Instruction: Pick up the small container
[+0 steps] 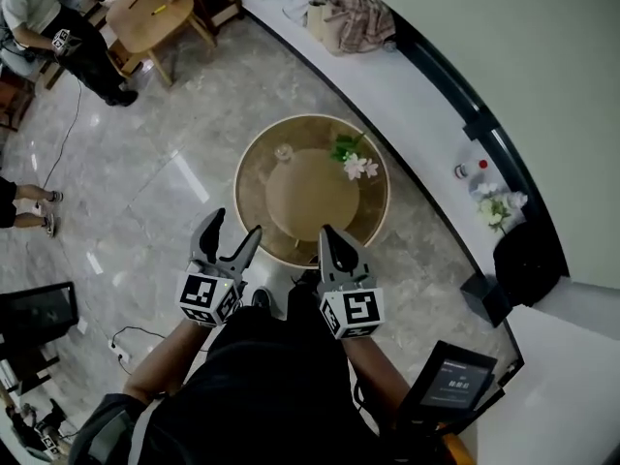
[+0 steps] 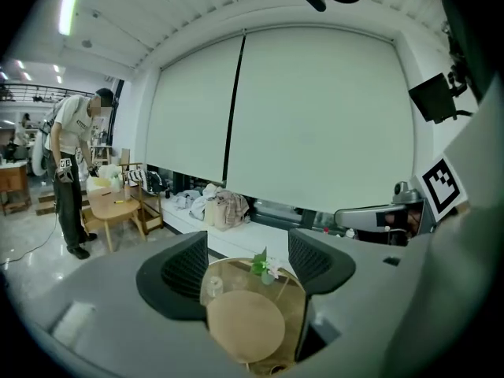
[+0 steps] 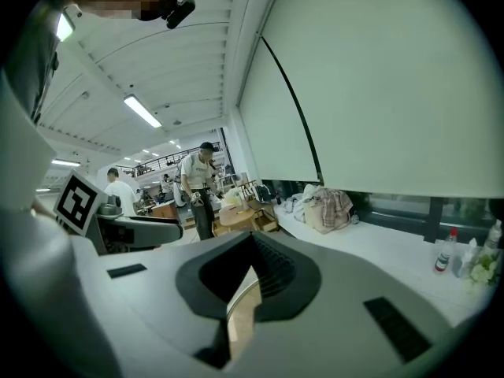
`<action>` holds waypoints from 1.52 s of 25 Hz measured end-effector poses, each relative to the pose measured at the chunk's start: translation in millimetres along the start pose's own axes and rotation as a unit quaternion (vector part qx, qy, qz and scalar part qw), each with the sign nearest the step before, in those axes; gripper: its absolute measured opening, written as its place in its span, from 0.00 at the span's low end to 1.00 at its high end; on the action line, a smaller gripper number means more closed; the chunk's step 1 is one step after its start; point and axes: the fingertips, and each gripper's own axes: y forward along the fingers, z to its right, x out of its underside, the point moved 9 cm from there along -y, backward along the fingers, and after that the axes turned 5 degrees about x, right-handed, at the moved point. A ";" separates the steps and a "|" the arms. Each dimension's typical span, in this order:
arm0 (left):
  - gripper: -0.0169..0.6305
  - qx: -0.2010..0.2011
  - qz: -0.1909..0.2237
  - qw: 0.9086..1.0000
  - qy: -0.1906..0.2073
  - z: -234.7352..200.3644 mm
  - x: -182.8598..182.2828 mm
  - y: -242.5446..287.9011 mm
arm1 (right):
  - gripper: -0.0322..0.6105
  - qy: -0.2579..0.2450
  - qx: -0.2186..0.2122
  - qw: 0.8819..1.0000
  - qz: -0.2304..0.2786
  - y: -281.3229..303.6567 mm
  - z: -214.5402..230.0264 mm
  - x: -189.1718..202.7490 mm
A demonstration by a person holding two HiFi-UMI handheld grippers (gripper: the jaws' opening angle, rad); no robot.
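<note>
- Well, small container [image 1: 283, 152]: clear, little, upright on the round table [image 1: 248, 177], far-left part of the top, just beside the tan disc [image 1: 312, 194] in the middle. Nothing touches it.
- In the left gripper view the same container [image 2: 213, 284] shows low in the gap btw the jaws, well apart from both pads.
- flowers [image 1: 355, 163]: white w/ green leaves, on the table's far-right part, apart from the container.
- left gripper [image 1: 235, 224]: jaws spread wide, nothing btw them but the view of the table. It's at the table's near-left edge, marker cube at the back, person's hand behind it.
- right gripper [image 1: 327, 232]: jaws together, only a thin slit shows in its own view, nothing held. Over the table's near edge, pointing twd the disc, beside the left one.
- white ledge [image 1: 407, 95] curves behind the table. On it: pile of clothes [image 1: 354, 13] at the far end, a few small bottles [image 1: 470, 170] and a 2nd flower bunch [image 1: 496, 206] further right.
- Top left: another person [image 1: 39, 13] bent by a wooden table [image 1: 150, 13].
- floor [image 1: 155, 192]: glossy grey stone.
</note>
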 end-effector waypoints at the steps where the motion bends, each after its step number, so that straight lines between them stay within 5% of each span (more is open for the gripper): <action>1: 0.52 -0.004 -0.005 1.000 -0.001 -1.6 1.7 7.0 | 0.04 0.001 -0.004 1.000 -0.003 5.1 4.7 1.4; 11: 0.52 -0.017 -0.057 0.998 0.020 -30.7 28.2 84.4 | 0.04 0.003 -0.018 0.999 -0.039 64.9 29.7 26.7; 19: 0.52 -0.005 -0.128 0.992 0.019 -83.3 83.2 154.4 | 0.04 0.010 0.023 0.997 -0.073 111.6 47.8 54.0; 30: 0.52 0.008 -0.172 0.984 0.039 -134.2 158.4 251.0 | 0.04 0.059 0.070 0.991 -0.096 139.9 80.7 106.2; 38: 0.52 0.018 -0.227 0.972 0.050 -158.8 213.4 311.5 | 0.04 0.076 0.071 0.987 -0.123 142.9 92.9 143.8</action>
